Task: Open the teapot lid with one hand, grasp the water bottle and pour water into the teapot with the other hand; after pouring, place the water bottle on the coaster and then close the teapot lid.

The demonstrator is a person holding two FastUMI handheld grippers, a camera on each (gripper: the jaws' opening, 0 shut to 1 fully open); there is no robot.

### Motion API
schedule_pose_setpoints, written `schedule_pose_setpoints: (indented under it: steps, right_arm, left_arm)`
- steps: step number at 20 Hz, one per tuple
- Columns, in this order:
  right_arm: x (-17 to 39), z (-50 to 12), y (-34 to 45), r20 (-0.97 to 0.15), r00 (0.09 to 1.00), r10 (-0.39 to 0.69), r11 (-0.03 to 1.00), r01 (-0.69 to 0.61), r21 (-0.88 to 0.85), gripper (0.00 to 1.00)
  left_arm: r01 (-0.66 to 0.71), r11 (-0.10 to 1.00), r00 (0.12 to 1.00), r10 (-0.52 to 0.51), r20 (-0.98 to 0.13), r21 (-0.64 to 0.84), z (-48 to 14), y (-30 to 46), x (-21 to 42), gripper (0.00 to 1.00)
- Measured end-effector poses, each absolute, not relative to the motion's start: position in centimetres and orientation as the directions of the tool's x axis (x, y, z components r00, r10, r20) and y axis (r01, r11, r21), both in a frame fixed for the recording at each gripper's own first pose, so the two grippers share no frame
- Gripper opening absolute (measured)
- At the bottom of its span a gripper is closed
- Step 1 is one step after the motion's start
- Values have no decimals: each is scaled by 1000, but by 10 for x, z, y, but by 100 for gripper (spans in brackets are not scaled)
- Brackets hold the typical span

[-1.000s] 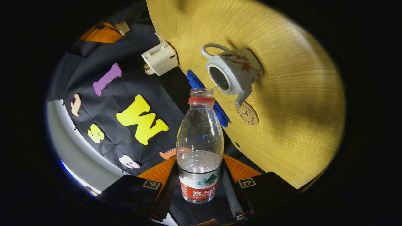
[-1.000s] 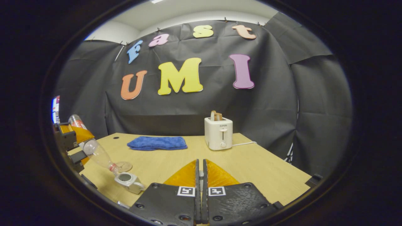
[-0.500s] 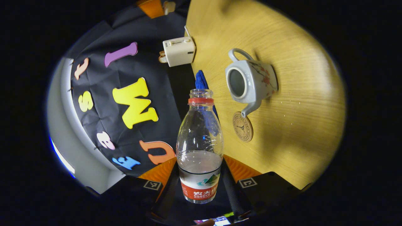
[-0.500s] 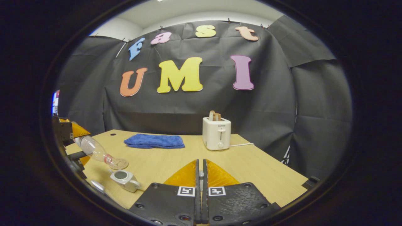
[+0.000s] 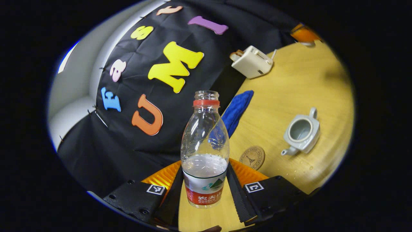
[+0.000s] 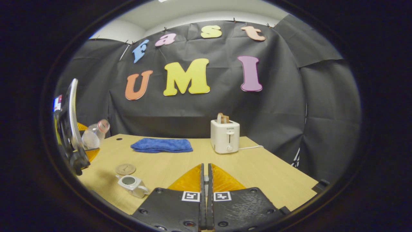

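The left hand-held gripper [image 5: 205,190] pinches the uncapped bottle [image 5: 205,151] above the worktop [image 5: 289,83] near the coaster [image 5: 252,157], so a tilted set-down could spill it, while the right hand-held gripper [image 6: 205,180], pressed together, sits apart from the open teapot [image 5: 301,133].

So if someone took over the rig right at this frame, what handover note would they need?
Left tool: shut on the bottle, uncapped, some water inside, held off the table.
Right tool: fingers together; whether they pinch the lid can't be told.
Teapot: lid off, on the table beside the coaster; the coaster is bare.
Done: lid opened; bottle no longer over the teapot.
Left: set the bottle on the coaster, then close the teapot.
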State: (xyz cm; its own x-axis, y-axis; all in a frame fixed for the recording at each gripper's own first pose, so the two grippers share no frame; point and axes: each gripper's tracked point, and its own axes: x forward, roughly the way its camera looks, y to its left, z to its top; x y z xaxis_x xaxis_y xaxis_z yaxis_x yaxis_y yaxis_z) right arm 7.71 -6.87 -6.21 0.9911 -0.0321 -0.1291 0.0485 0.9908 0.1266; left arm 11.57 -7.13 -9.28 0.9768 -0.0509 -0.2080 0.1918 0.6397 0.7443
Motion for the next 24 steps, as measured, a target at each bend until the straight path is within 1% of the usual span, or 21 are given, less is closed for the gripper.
schedule_pose_setpoints:
  steps: [4,6,7,11,13,15,17,19,21,24]
  right_arm:
    - [78,-64,-69,-130,991,-43,993,57,105,1]
    - [78,-63,-68,-129,991,-42,993,56,107,0]
    - [78,-62,-65,-131,991,-31,992,47,120,1]
    - [79,-67,-58,-148,989,6,986,18,165,1]
    - [81,-69,-59,-153,988,-2,987,27,160,0]
    - [82,-70,-62,-154,988,-22,988,45,151,0]
    - [83,-69,-66,-143,988,-52,990,69,120,1]
    - [84,-71,-62,-145,988,-52,991,69,112,0]
    - [85,-74,-59,-150,987,-49,992,65,108,1]
    - [87,-79,-54,-156,987,-44,994,60,94,0]
  left_arm:
    - [215,797,965,-83,-249,565,-104,-76,122,75]
    - [231,847,954,-101,-282,479,-118,-82,123,75]
    - [224,863,957,-108,-269,453,-116,-87,129,75]
    - [203,915,966,-130,-224,348,-118,-87,149,75]
    - [175,933,971,-111,-212,316,-121,-82,155,76]
    - [147,955,979,-103,-176,257,-118,-78,164,76]
    - [158,976,978,-134,-160,150,-118,-82,173,76]
    - [155,986,977,-143,-161,66,-123,-84,181,77]
    - [155,988,976,-149,-156,27,-124,-87,186,78]
    - [198,980,971,-197,-134,-6,-123,-96,189,79]
